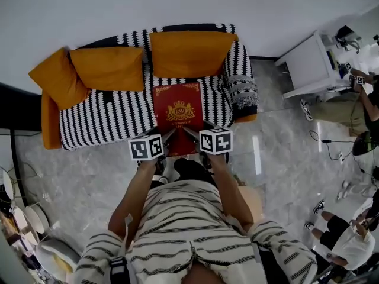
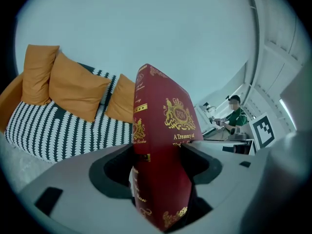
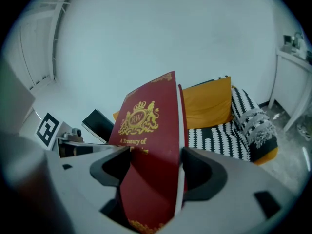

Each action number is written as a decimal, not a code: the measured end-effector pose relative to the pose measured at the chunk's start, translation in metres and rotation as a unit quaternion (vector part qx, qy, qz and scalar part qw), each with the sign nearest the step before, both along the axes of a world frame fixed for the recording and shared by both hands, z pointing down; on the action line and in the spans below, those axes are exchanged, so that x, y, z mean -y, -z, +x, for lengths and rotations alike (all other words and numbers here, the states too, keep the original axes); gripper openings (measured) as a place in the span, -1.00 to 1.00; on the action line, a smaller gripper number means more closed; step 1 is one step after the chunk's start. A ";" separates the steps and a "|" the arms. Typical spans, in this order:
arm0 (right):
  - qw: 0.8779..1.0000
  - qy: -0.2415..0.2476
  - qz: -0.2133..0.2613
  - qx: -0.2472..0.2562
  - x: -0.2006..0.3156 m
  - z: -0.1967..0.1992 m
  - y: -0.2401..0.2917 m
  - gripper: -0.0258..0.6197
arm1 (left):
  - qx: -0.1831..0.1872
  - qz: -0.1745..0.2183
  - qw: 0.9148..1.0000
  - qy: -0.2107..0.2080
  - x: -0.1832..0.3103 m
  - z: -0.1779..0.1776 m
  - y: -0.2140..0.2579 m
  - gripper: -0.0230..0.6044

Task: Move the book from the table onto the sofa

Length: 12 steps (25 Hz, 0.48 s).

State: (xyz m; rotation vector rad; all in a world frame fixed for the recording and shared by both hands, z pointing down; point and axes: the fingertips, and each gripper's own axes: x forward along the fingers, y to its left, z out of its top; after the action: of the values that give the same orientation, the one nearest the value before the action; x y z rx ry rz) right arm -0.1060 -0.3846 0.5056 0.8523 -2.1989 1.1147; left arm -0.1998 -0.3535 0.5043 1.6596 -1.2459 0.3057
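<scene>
— Book: where is it?
— Over the right half of the striped sofa, red cover with the gold crest facing up. Its far edge lies just below the large orange cushion and its near edge is at the seat's front. Whether it rests on the seat, I cannot tell.
— Who has it?
— Both. The left gripper takes the near end on the spine side, and the right gripper takes it on the page-edge side.
— And the jaws?
— Clamped on it. In the left gripper view the book fills the gap between the jaws, and the right gripper view shows the same.
</scene>
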 end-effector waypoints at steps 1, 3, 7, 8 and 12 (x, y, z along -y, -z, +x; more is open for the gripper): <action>1.000 0.003 -0.003 0.000 0.005 0.002 -0.002 0.15 | 0.000 -0.003 1.000 0.001 0.004 0.002 -0.002 0.06; 1.000 0.010 -0.007 -0.002 0.014 0.004 -0.007 0.15 | 0.001 -0.007 1.000 0.004 0.012 0.006 -0.006 0.06; 1.000 0.024 -0.012 -0.003 0.030 0.005 -0.017 0.15 | 0.000 -0.016 1.000 0.017 0.026 0.008 -0.017 0.06; 1.000 0.027 -0.014 0.000 0.034 0.006 -0.020 0.15 | 0.002 -0.017 1.000 0.019 0.030 0.009 -0.019 0.06; 0.999 0.029 -0.021 0.009 0.048 0.004 -0.028 0.15 | 0.009 -0.018 0.999 0.025 0.044 0.006 -0.025 0.06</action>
State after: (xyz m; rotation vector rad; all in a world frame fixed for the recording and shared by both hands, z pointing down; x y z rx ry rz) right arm -0.1025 -0.4330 0.5333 0.7596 -2.1913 1.1410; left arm -0.1933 -0.3975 0.5289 1.5957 -1.2855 0.3121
